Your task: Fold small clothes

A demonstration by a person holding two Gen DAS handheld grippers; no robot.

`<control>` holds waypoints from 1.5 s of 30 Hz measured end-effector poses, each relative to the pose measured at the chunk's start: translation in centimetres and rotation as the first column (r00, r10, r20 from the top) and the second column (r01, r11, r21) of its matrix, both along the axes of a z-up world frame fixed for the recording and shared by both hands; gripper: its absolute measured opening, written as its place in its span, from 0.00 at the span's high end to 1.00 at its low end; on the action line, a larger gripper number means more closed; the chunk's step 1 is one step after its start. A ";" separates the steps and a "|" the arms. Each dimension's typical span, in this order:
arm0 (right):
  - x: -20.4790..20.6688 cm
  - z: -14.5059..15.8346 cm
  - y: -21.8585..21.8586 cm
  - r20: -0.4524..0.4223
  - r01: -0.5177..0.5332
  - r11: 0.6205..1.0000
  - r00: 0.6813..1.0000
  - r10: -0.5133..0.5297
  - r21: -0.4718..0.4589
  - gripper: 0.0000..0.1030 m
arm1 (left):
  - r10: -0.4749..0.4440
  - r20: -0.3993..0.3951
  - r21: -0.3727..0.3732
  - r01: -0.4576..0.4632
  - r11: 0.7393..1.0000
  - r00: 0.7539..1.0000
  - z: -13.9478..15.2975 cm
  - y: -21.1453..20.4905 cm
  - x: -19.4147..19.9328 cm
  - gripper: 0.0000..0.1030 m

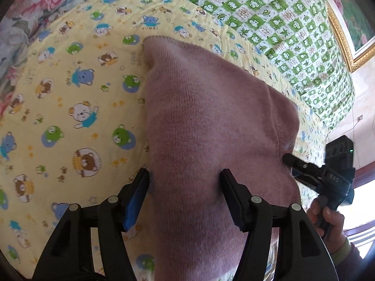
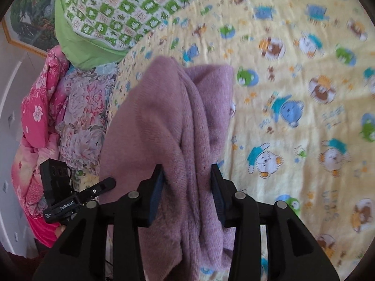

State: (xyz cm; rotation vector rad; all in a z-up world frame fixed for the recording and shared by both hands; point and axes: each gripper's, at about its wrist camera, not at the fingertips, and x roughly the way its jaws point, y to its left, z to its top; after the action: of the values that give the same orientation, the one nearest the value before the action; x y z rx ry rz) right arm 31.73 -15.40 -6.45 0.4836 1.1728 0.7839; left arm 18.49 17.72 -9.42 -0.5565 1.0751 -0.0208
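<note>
Your left hand-held gripper (image 1: 185, 180) and right hand-held gripper (image 2: 187, 175) are both pinching the mauve knit garment (image 1: 206, 107), bunched above the yellow bear-print bedsheet (image 1: 70, 98).

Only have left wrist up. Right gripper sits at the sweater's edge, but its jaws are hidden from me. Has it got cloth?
Observer: Yes. On right wrist, the right gripper has a thick bunch of sweater filling the gap between its pads.
Operator: One layer or several?
Observer: Several. Ribbed folds are stacked side by side between the fingers.
Operator: Is the far end off the sheet?
Observer: It looks not. Past the bunch, the sweater's far part seems to rest on the sheet, though that view is blurred.
</note>
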 end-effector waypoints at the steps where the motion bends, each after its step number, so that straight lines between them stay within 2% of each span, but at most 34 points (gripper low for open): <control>1: -0.3 0.5 -0.5 0.008 0.012 1.000 1.000 -0.012 0.005 0.60 | 0.003 0.000 0.001 -0.003 1.000 1.000 0.2 0.1 -0.2 0.39; 8: -3.5 2.3 -1.5 0.040 -0.028 1.000 0.999 0.028 -0.006 0.60 | 0.018 -0.002 -0.013 -0.018 1.000 1.000 1.1 0.8 -2.6 0.37; 12: -6.0 1.8 -1.8 0.010 -0.065 0.998 0.998 0.065 -0.010 0.60 | 0.005 -0.012 -0.013 -0.005 1.000 1.000 1.1 0.7 -4.3 0.34; 17: -7.7 0.6 -1.7 -0.016 -0.063 0.998 0.998 0.063 -0.014 0.60 | -0.021 -0.033 -0.019 0.020 1.000 0.999 0.4 0.4 -5.7 0.32; 26: -6.0 -0.8 -0.1 -0.022 -0.052 0.998 0.998 0.052 -0.035 0.60 | -0.095 -0.080 0.022 0.097 0.995 0.992 -0.7 -1.4 -6.8 0.32; 33: -5.0 -2.7 0.4 -0.100 -0.057 0.998 0.993 0.059 0.024 0.60 | -0.098 -0.115 0.008 0.099 0.995 0.989 -2.5 -1.8 -6.7 0.32; 35: -5.2 -2.4 0.5 -0.083 -0.072 0.996 0.994 0.076 0.048 0.75 | -0.091 -0.118 0.003 0.092 0.996 0.989 -2.6 -1.7 -6.6 0.32; 39: -5.3 0.6 -0.2 -0.002 -0.081 0.995 0.997 0.081 0.063 0.81 | -0.095 -0.109 0.003 0.096 0.995 0.989 -2.0 -1.9 -6.3 0.32; 42: -5.8 4.3 -1.6 0.110 -0.085 0.991 0.991 0.074 0.100 0.83 | -0.108 -0.092 -0.011 0.108 0.994 0.990 -1.4 -2.2 -5.9 0.31; 43: -5.9 4.6 -1.9 0.129 -0.083 0.992 0.989 0.071 0.089 0.91 | -0.111 -0.089 -0.005 0.111 0.994 0.990 -1.2 -2.4 -5.7 0.31; 44: -5.7 4.4 -2.1 0.134 -0.083 0.995 0.988 0.075 0.056 0.91 | -0.112 -0.090 0.004 0.113 0.994 0.990 -1.2 -2.4 -5.7 0.31; 45: -5.4 3.7 -2.1 0.124 -0.078 0.997 0.989 0.075 0.018 0.97 | -0.113 -0.099 0.009 0.114 0.993 0.989 -1.5 -2.5 -5.5 0.31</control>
State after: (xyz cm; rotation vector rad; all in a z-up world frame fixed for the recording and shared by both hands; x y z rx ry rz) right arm 26.35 -17.54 -2.78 0.4048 1.0741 0.8817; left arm 12.95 15.18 -10.88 -0.4868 1.2013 -0.0860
